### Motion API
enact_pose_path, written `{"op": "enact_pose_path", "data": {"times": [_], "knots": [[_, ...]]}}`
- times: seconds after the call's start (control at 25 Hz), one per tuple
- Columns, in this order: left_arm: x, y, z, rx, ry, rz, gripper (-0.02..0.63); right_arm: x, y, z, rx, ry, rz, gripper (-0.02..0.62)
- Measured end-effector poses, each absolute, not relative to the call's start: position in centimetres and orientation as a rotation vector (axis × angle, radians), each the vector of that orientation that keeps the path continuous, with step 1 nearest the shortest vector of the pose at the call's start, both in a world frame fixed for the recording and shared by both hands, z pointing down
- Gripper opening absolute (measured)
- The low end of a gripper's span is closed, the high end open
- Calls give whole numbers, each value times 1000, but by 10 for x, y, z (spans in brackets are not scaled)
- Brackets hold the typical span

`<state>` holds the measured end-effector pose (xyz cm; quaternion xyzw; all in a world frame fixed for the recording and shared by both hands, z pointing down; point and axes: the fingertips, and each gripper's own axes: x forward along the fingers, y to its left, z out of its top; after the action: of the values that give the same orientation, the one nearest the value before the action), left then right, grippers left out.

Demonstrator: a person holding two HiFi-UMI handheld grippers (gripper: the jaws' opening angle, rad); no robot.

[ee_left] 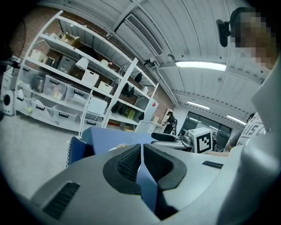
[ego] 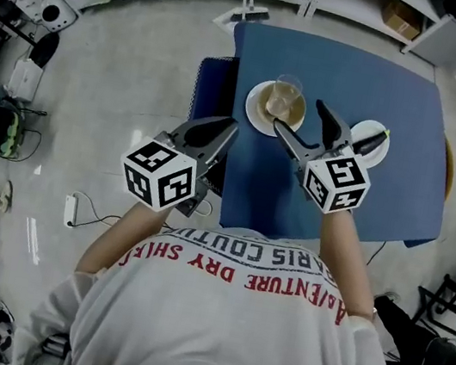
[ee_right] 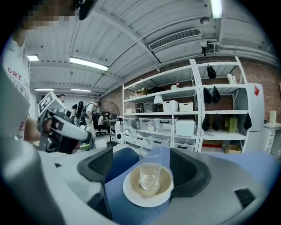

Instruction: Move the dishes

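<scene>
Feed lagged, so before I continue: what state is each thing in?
Left tongs: shut, empty.
Right tongs: open, empty.
Plate: flat on table.
Glass: upright on plate.
Second plate: flat on table.

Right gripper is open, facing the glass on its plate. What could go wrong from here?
1. The tall glass only stands on the plate; grabbing the plate's rim with the open right gripper could topple it.
2. The second plate, holding a dark utensil, lies close to that gripper; a sideways move might knock it.
3. The left gripper is shut, off the table, giving no support.
</scene>
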<state>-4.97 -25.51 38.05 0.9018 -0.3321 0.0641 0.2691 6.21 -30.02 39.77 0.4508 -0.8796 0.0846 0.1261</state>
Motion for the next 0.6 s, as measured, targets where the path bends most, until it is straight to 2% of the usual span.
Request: {"op": "enact_pose_path", "data": {"times": [0.6], "knots": [[-72, -284, 420, 2329, -997, 202, 41, 38, -368, 448, 1229, -2505, 203, 380]]}}
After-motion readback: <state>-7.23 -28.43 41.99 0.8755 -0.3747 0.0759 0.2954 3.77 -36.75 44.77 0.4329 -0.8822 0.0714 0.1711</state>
